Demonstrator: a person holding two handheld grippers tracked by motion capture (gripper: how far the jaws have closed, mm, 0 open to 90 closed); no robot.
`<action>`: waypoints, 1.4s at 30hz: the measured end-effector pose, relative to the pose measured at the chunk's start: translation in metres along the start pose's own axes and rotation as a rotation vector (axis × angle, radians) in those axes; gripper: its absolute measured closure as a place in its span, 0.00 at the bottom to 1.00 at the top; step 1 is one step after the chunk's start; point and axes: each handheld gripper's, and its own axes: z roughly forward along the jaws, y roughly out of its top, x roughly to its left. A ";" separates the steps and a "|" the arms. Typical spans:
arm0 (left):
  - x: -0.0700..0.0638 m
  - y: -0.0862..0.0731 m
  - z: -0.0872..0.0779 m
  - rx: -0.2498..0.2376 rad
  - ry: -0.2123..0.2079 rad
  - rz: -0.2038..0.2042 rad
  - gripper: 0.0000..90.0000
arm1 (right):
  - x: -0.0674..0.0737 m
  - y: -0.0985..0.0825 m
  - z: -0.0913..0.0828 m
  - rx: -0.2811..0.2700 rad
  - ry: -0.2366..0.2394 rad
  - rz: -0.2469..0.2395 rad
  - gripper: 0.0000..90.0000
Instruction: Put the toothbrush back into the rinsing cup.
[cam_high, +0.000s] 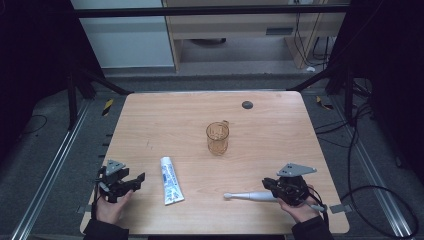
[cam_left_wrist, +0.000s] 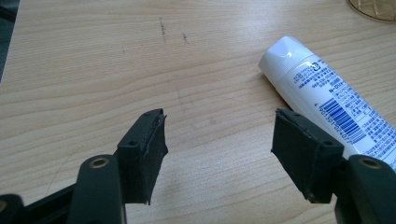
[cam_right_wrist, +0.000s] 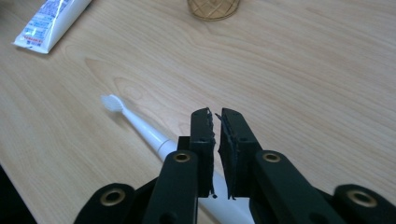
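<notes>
A white toothpaste tube (cam_high: 170, 181) with blue print lies on the wooden table (cam_high: 165, 115), cap pointing away from me. My left gripper (cam_high: 137, 180) rests just left of it, open, with nothing between its jaws; in the left gripper view (cam_left_wrist: 219, 135) the tube (cam_left_wrist: 327, 98) lies beside the right jaw. A white electric toothbrush (cam_high: 247, 196) lies flat near the front edge, head to the left. My right gripper (cam_high: 267, 184) hovers over its handle, shut; in the right gripper view (cam_right_wrist: 217, 121) the brush (cam_right_wrist: 140, 126) passes under the jaws, not between them.
An amber glass mug (cam_high: 217, 138) stands upright at the table's middle, its base also visible (cam_right_wrist: 214, 9). A small grey disc (cam_high: 247, 104) sits near the far edge. Bare wood lies around the mug. Cables and metal rails run along the floor on both sides.
</notes>
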 end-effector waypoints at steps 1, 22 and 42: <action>0.000 0.000 0.000 0.000 -0.001 0.000 0.38 | 0.001 0.000 0.001 0.003 0.007 -0.006 0.94; -0.003 0.000 0.001 0.008 -0.001 0.010 0.38 | 0.021 -0.008 0.019 0.095 0.087 -0.047 1.00; -0.005 0.000 0.004 0.015 0.003 0.018 0.38 | 0.025 -0.012 0.037 0.174 0.106 -0.076 1.00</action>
